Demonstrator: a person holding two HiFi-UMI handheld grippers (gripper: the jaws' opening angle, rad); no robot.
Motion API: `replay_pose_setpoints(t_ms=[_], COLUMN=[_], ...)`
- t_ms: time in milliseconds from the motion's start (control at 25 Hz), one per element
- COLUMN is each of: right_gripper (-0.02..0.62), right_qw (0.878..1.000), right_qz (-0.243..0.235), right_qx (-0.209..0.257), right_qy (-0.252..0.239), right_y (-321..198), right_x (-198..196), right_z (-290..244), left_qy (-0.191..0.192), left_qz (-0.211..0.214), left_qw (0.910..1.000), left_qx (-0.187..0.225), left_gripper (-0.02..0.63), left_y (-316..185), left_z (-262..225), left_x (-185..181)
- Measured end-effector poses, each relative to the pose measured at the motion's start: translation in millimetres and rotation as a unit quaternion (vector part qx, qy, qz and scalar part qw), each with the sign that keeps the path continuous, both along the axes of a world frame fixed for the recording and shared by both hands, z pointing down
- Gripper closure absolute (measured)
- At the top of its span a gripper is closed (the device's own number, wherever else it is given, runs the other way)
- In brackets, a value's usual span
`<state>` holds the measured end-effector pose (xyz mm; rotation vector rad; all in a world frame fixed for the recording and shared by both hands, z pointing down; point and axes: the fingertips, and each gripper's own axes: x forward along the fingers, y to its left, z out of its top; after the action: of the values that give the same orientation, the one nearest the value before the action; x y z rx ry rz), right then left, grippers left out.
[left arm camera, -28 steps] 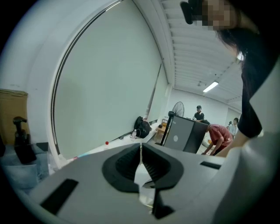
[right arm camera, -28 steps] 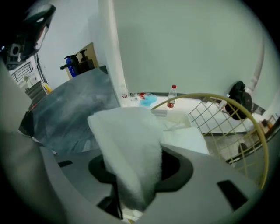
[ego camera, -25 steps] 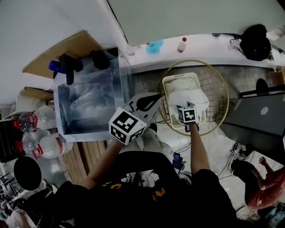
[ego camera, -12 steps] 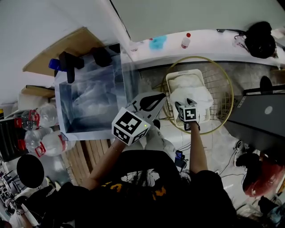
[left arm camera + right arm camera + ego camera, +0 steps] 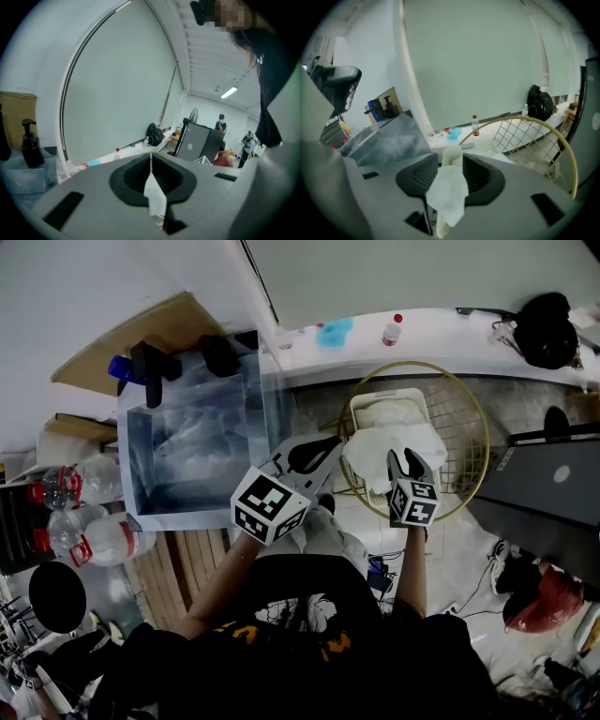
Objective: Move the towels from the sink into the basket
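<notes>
Behind everything a white bench [image 5: 441, 324] runs along the wall and carries a red-capped bottle [image 5: 391, 329] and a black bag [image 5: 544, 329]. Below it stand the task's two containers. The sink [image 5: 131, 474], a clear-walled tub, is at the left. The white plastic basket [image 5: 389, 396] is at the right, sitting inside a round gold wire frame [image 5: 466, 427].

The right hand-held gripper [image 5: 405, 461] hovers over the basket's near edge. Its jaws have just been closing, and the right gripper view shows a white towel [image 5: 447, 187] pinched between the pads, its loose end drooping toward the camera. In the head view this cloth joins the heap of towels [image 5: 389, 442] already filling the basket and spills a little over the rim on the sink side. The grip is probably there to lift that overhang so it can be dropped fully inside.

The left hand-held gripper [image 5: 333, 444] sits between sink and basket, pointing toward the basket. Its jaws are together on a thin towel strip [image 5: 154, 199], which is all its own view shows of that cloth. It looks parked there with its load until the right side clears the basket. Whether any towel remains in the sink cannot be told through its hazy walls.
</notes>
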<state>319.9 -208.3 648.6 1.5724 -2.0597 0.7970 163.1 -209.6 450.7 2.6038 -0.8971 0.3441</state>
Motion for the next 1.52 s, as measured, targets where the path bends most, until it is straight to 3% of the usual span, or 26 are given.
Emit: replay_pose_setpoints(t_ms=[240,520,1200,1520], right_gripper=[0.442,0.457,0.469,0.516], right_qw=[0.998,0.99,0.963,0.948], right_qz=[-0.009,-0.05,-0.145,-0.189], right_qx=[0.063,0.128,0.225,0.251], right_qy=[-0.005,-0.015,-0.035,-0.048], right_y=[4,13,123,190], right_x=[-13,-58,-243,-319], right_z=[-62,-125,-226,-248], left_qy=[0.01,0.02,0.044,0.052], left_qz=[0.0,-0.024,-0.101,-0.112], left_qw=[0.9999,0.9991,0.9926,0.9902], left_qx=[0.007,0.028,0.051,0.066], left_gripper=[0.591,0.591,0.591,0.591], left_y=[9,29,164,224], left_z=[-11,-28,-47,-49], left_x=[-8,-42,-215,-263])
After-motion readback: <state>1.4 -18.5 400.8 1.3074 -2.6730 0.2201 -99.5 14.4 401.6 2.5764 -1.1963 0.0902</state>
